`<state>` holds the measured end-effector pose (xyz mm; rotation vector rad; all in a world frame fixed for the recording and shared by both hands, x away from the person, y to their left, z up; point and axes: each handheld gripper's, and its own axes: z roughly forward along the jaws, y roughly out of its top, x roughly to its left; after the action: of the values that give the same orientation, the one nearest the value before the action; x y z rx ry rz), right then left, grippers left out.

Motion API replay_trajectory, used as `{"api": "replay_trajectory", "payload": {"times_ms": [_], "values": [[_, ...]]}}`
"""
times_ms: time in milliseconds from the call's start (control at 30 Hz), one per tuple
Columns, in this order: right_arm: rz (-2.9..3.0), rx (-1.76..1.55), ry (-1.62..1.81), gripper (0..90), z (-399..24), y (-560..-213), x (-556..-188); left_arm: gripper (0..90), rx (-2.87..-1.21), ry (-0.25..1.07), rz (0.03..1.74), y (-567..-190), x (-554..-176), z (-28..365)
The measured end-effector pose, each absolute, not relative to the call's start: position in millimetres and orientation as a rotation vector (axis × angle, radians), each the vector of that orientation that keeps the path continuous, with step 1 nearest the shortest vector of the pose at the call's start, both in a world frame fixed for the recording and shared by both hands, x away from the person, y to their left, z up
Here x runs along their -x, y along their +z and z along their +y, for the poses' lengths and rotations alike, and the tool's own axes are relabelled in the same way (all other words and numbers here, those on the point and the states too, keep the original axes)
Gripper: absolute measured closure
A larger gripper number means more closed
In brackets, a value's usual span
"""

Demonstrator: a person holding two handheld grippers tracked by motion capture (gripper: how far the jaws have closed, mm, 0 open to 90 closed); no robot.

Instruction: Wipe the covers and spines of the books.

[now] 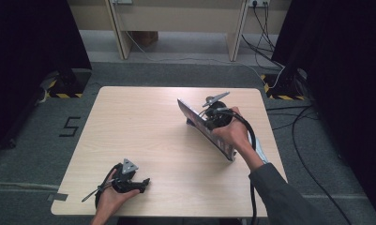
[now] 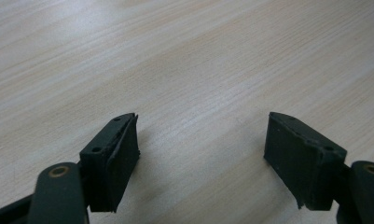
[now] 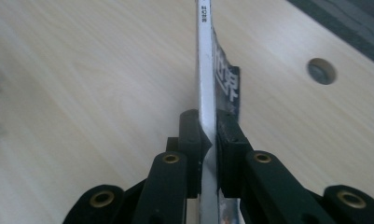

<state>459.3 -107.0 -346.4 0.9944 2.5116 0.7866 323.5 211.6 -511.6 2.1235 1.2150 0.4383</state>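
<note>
Tongs in the person's right hand (image 1: 221, 123) clamp a thin, glossy magazine with a white spine and a dark printed cover (image 1: 205, 127). In the right gripper view the two black jaws press on either side of the spine (image 3: 205, 84), their pads flat against the paper, and the magazine stands on edge between them, running straight away from the camera. White lettering shows on the dark cover just past the right-hand pad (image 3: 230, 135).

From the high view the magazine is tilted up off the pale wooden tabletop (image 1: 153, 136), on the right half of it, nearer the right edge than the middle. Its long side runs slantwise, from a raised far corner towards the near right part of the tabletop. The right hand (image 1: 232, 133) grips the tool from the right-hand side of the magazine, and a black cable (image 1: 251, 140) trails back along the dark sleeve (image 1: 279, 194).

At the near left corner of the tabletop, the left tongs (image 1: 146, 183) rest low over the wood, held by the left hand (image 1: 111, 194), well apart from the magazine. Their jaws stand wide, with bare wood grain between the two black pads (image 2: 119, 158) in the left gripper view and nothing held.

A round hole (image 3: 322, 71) in the tabletop shows to the right of the magazine in the right gripper view.
</note>
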Motion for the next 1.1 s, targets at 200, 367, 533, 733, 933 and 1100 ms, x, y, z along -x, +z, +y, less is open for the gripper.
{"api": "replay_trajectory", "payload": {"times_ms": [200,367,533,733,933,1100], "values": [[2.635,-0.948,0.812,83.2,-83,-373,-447,25.1,-2.119,0.44,1.211,-512,-324,212],[2.687,-0.944,0.808,83.0,-65,-397,-439,25.1,-2.124,0.439,1.208,-512,-324,212],[2.716,-0.934,0.799,82.4,-58,-414,-435,25.1,-2.122,0.44,1.209,-512,-323,212],[2.727,-0.953,0.818,81.3,-56,-425,-431,25.1,-2.12,0.441,1.21,-512,-323,212],[2.748,-0.954,0.826,77.3,-51,-432,-428,25.1,-2.119,0.441,1.21,-512,-323,212],[2.799,-0.967,0.838,72.4,-47,-441,-426,25.1,-2.118,0.442,1.21,-512,-323,212]]}}
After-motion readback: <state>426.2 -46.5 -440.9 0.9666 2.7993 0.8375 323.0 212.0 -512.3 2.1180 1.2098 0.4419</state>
